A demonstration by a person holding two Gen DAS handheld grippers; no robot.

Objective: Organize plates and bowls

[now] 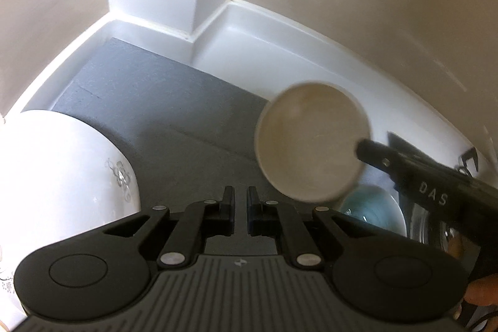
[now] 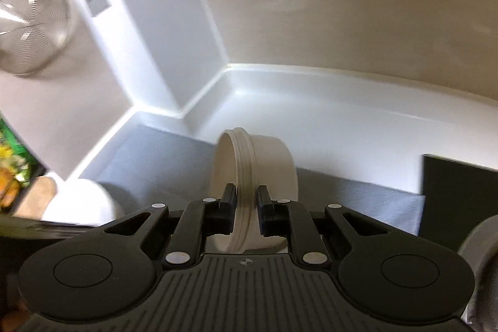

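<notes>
A white plate [image 1: 59, 176] with a small floral mark was seen at nine o'clock on the grey mat [image 1: 162, 114], and a teal bowl [image 1: 373, 207] at four o'clock was partly hidden. The cream bowl [image 2: 258, 176], ribbed below its rim and tipped on its side, was held above the mat, clamped by the right gripper [image 2: 246, 209]. The left gripper [image 1: 240, 209] was nearly closed, with nothing held.

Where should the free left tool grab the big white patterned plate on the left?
Grip the white plate at its right rim, near the printed pattern, coming in from the grey mat side. The rim is the only thin edge the left tool could straddle, and that side faces it unobstructed. The rest is cropped.
</notes>
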